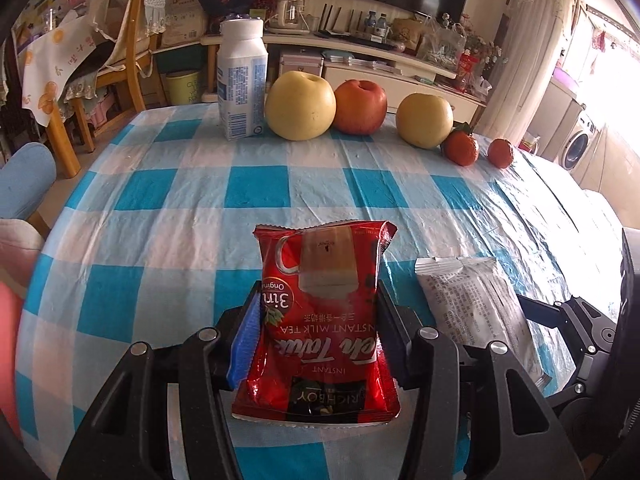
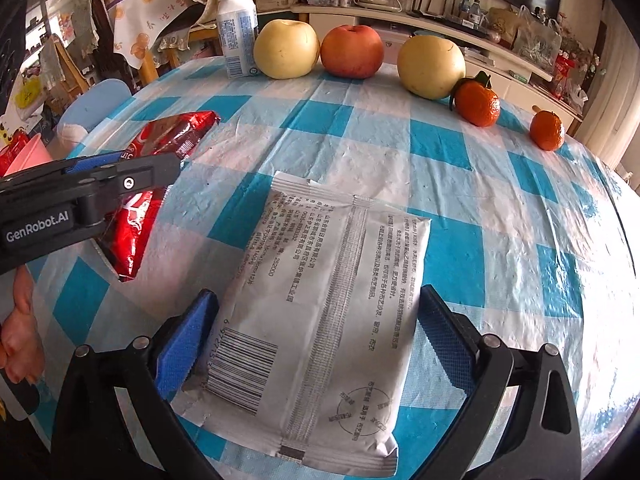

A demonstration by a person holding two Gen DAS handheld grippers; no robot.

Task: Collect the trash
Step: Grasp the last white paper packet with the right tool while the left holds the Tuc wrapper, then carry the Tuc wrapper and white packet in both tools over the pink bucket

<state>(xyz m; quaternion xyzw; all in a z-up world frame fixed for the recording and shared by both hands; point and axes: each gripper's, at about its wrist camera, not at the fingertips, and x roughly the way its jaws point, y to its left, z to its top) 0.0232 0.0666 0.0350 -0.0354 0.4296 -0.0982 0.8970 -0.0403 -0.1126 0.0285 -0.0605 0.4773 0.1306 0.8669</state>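
Observation:
My left gripper (image 1: 318,312) is shut on a red instant milk tea packet (image 1: 320,320), its blue pads pressing both sides, just above the checked table. From the right wrist view the same packet (image 2: 160,168) shows at the left, held by the left gripper (image 2: 136,180). A white printed packet (image 2: 320,312) lies flat on the table between the fingers of my right gripper (image 2: 320,328), which is open around it, pads close to its edges. The white packet also shows in the left wrist view (image 1: 476,308).
The blue and white checked tablecloth (image 1: 160,200) covers the table. At the far edge stand a white bottle (image 1: 242,80), two yellow pears (image 1: 300,106), a red apple (image 1: 360,108) and two tangerines (image 1: 460,148). Chairs and a pink bin (image 2: 28,156) are at left.

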